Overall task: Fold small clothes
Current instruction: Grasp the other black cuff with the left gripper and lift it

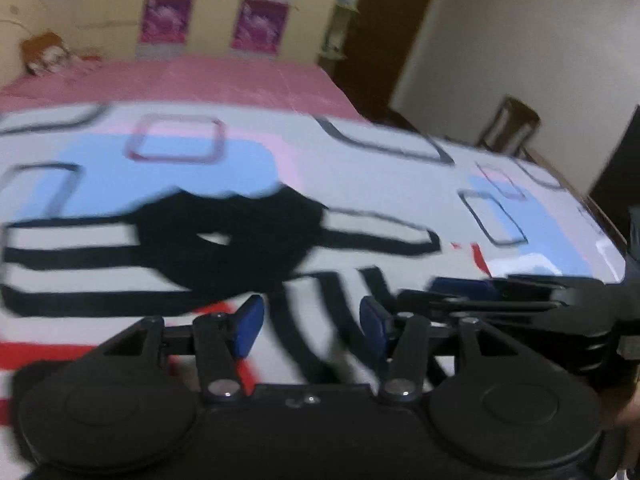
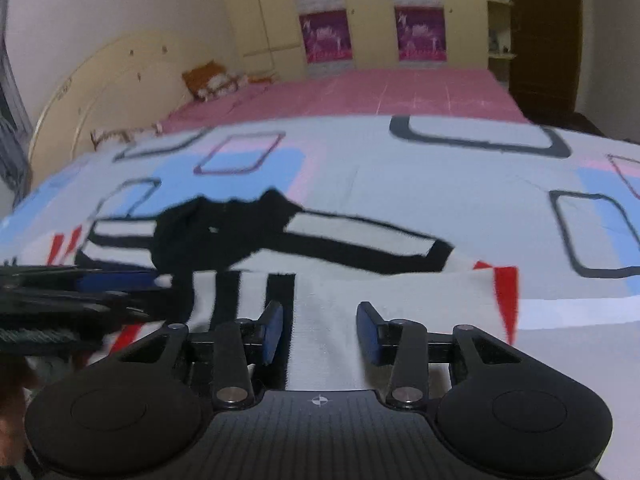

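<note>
A small white garment with black stripes, red trim and a black collar (image 1: 224,240) lies spread on the bed; it also shows in the right wrist view (image 2: 224,232). My left gripper (image 1: 312,326) is open, low over its near striped part. My right gripper (image 2: 320,330) is open over the garment's near white part. The right gripper shows at the right edge of the left wrist view (image 1: 500,292), and the left gripper at the left edge of the right wrist view (image 2: 80,292).
The bed has a white sheet with blue, pink and black squares (image 2: 460,208) and a pink cover (image 2: 380,92) further back. A stuffed toy (image 2: 212,80) lies by the headboard. A wardrobe (image 2: 360,12) stands behind. A chair (image 1: 512,124) stands right of the bed.
</note>
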`<state>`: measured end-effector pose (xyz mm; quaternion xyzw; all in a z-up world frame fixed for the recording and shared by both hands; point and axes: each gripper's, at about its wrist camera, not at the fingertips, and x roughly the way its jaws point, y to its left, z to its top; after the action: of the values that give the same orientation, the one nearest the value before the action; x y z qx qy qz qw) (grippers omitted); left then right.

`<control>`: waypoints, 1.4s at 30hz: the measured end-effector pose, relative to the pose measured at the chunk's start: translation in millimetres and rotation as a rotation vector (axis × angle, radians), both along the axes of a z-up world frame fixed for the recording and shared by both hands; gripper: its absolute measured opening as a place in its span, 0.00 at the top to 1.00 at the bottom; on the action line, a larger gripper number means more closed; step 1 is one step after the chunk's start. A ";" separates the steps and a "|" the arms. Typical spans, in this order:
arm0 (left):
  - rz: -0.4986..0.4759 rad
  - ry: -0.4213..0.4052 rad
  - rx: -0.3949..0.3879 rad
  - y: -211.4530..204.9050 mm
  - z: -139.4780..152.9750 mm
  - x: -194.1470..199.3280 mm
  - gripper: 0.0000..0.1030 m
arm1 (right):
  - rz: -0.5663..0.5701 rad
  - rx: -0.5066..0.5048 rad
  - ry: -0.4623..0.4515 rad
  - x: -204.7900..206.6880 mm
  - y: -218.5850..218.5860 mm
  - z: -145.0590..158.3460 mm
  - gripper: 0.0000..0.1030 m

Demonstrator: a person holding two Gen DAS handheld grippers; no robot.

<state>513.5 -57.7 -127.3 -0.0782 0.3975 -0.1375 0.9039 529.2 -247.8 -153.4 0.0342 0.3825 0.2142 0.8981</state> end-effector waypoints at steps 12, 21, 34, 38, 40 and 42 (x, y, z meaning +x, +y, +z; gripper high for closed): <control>0.106 -0.057 0.147 47.4 -1.7 -17.6 0.38 | -0.169 -0.140 -0.004 21.8 -50.3 1.7 0.66; -0.004 -0.029 0.161 5.0 -21.1 -54.6 0.40 | -0.090 -0.203 -0.030 -65.9 -8.1 -9.8 0.66; 0.017 -0.041 0.165 19.8 -7.4 -81.0 0.37 | -0.133 -0.148 0.029 -102.0 -6.5 1.8 0.66; 0.131 -0.092 0.161 45.1 5.9 -101.6 0.03 | -0.214 -0.109 -0.035 -110.5 -9.8 18.6 0.06; 0.207 -0.113 0.154 70.2 12.6 -114.2 0.03 | -0.201 -0.062 -0.044 -117.0 -10.7 25.3 0.06; 0.281 -0.105 0.119 102.3 19.4 -122.7 0.08 | -0.204 -0.048 -0.045 -118.3 -4.3 29.9 0.06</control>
<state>390.9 44.6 -107.9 -0.0718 0.3421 0.0101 0.9368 410.8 -252.1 -123.5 0.0467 0.3616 0.1130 0.9243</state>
